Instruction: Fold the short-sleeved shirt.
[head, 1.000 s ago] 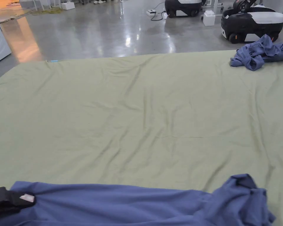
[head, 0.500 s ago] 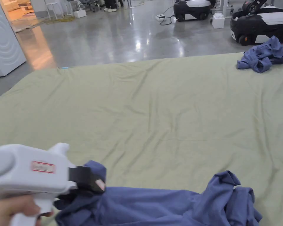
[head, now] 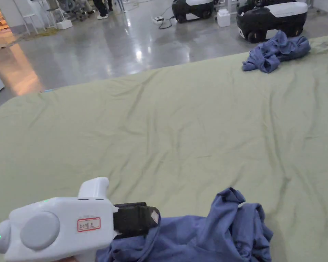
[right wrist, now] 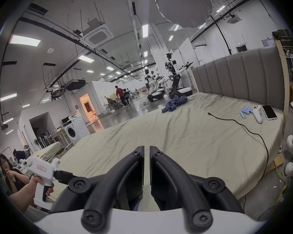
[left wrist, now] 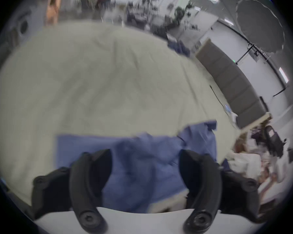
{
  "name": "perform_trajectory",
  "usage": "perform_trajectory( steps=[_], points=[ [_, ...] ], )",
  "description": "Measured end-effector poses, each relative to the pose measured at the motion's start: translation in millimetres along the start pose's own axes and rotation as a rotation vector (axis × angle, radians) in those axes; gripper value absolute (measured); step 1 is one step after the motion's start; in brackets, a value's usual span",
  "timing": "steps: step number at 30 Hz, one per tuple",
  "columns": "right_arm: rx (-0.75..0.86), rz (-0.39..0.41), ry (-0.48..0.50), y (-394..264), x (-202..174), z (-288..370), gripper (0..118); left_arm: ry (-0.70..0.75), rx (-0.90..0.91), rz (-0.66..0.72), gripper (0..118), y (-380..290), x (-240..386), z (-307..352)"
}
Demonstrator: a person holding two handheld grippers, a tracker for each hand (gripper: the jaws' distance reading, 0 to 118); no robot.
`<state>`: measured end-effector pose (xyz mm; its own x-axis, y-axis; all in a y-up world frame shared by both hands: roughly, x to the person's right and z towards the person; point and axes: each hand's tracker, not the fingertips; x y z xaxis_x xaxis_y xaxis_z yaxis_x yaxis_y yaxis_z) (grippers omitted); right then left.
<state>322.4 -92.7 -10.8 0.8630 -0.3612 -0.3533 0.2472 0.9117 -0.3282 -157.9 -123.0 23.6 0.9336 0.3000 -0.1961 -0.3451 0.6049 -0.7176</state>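
Observation:
A blue short-sleeved shirt (head: 211,235) lies bunched at the near edge of the green bedsheet (head: 180,129), its right end crumpled upward. My left gripper (head: 156,217), white-bodied with black jaws, hovers just over the shirt's left part. In the left gripper view the jaws stand wide apart with the shirt (left wrist: 142,170) beneath and between them, so the left gripper (left wrist: 145,155) is open. The right gripper (right wrist: 147,147) points across the bed at the near right. Its jaws are almost touching, with sheet showing through the slit.
A second blue garment (head: 276,51) lies crumpled at the far right of the bed. A black cable (right wrist: 243,128), a phone (right wrist: 269,111) and a white controller (right wrist: 257,114) lie near the grey headboard (right wrist: 235,75). Wheeled robot bases (head: 272,17) stand beyond the bed. A person sits at the left (right wrist: 7,170).
The left gripper has travelled rightward along the near edge, dragging the shirt's left end with it. The shirt is now bunched rather than spread. The head camera has also shifted.

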Motion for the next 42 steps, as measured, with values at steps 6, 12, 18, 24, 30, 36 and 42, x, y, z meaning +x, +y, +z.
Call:
perform_trajectory(
  steps=[6,12,18,24,30,36,42],
  points=[
    [-0.025,-0.015,0.028,-5,-2,-7,8,0.341,0.025,-0.162,12,-36,-10,-1],
    [-0.032,-0.018,0.046,-6,-7,-7,8,0.108,-0.096,-0.185,13,-76,47,-55],
    [-0.016,-0.017,0.006,-2,2,3,8,0.056,-0.060,-0.226,13,-87,86,-63],
    [-0.015,-0.027,-0.011,-1,2,3,8,-0.216,-0.094,0.053,13,-67,37,-52],
    [-0.013,-0.022,-0.012,0,-2,3,8,-0.582,0.110,0.440,15,-49,-79,11],
    [-0.031,-0.063,-0.016,-3,-4,-5,8,-0.397,0.046,0.518,118,-52,-156,28],
    [-0.061,-0.063,-0.001,-4,-16,-10,8,-0.523,-0.179,0.651,118,-62,-176,-29]
  ],
)
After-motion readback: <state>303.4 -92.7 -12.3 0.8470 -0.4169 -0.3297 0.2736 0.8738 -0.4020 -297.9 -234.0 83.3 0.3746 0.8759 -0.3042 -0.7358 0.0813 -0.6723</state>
